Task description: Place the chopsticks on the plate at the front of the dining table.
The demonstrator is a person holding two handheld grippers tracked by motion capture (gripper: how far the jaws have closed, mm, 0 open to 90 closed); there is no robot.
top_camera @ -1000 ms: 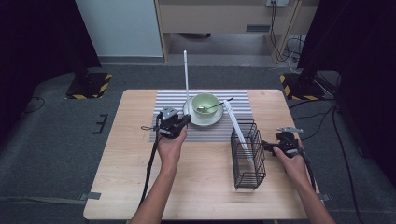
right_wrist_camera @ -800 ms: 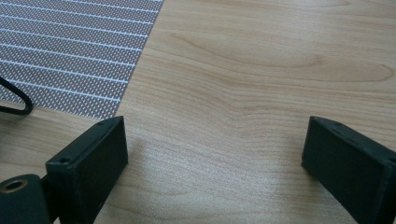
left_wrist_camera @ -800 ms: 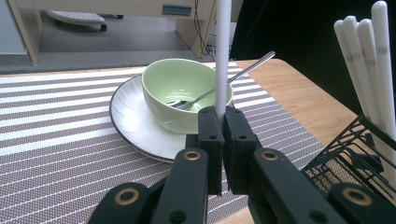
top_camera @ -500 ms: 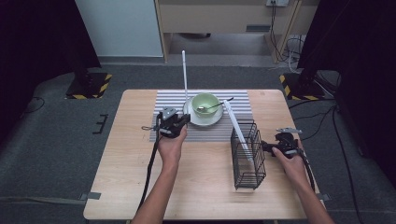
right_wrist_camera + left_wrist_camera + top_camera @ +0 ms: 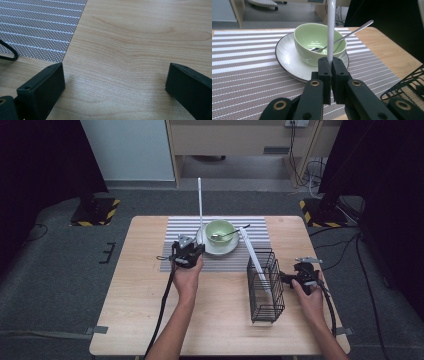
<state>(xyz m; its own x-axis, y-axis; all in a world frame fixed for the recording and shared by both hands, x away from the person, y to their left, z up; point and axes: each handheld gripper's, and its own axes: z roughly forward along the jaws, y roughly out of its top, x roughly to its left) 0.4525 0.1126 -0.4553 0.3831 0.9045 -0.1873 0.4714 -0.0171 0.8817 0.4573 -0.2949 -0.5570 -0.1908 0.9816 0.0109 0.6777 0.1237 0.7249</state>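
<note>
Pinching the stiff, light, slippery white stick (image 5: pixel 331 27) at its base, left tongs (image 5: pixel 329 65) clamp it upright at frame centre; right tongs (image 5: pixel 113 82) gape empty.

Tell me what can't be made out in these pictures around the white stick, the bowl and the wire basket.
- White stick: its top is cut off by the upper edge of the left gripper view; its lower end is hidden between the shut jaws of the left hand-held gripper.
- Spoon: its head is partly hidden behind the stick, inside the green bowl.
- Wire basket: too small in the high view to tell where the second stick's lower end rests.
</note>
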